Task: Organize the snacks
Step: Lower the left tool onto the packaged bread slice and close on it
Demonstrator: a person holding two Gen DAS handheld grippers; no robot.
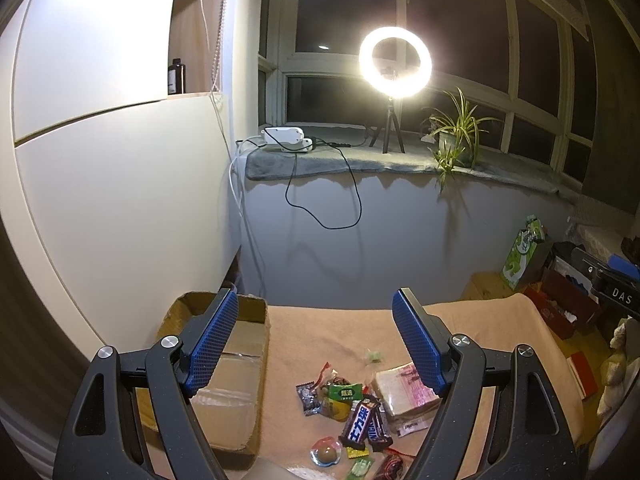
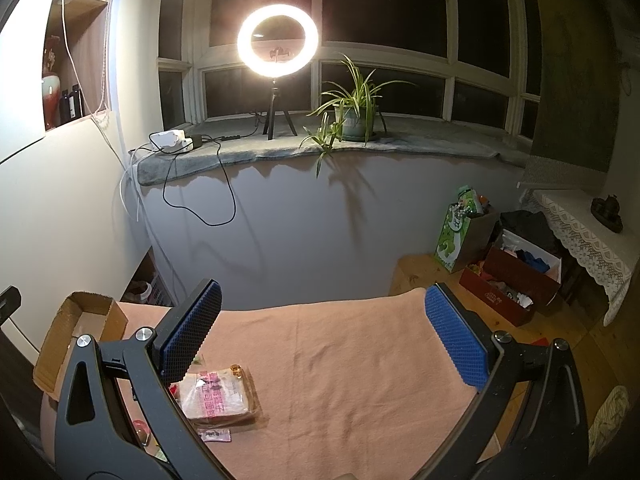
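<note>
On peach cloth-covered table (image 1: 480, 320), heap of wrapped snacks (image 1: 352, 412), open brown cardboard box (image 1: 236, 368) at left, left gripper (image 1: 316, 344) and right gripper (image 2: 324, 336) both spread wide, empty.

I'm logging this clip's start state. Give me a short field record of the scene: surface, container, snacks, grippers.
surface: table under a peach cloth
container: open cardboard box at the table's left edge, no snacks visible inside
snacks: pile of small wrapped candies beside a wrapped bread pack, all on the cloth
left gripper: open, holding nothing
right gripper: open, holding nothing
</note>
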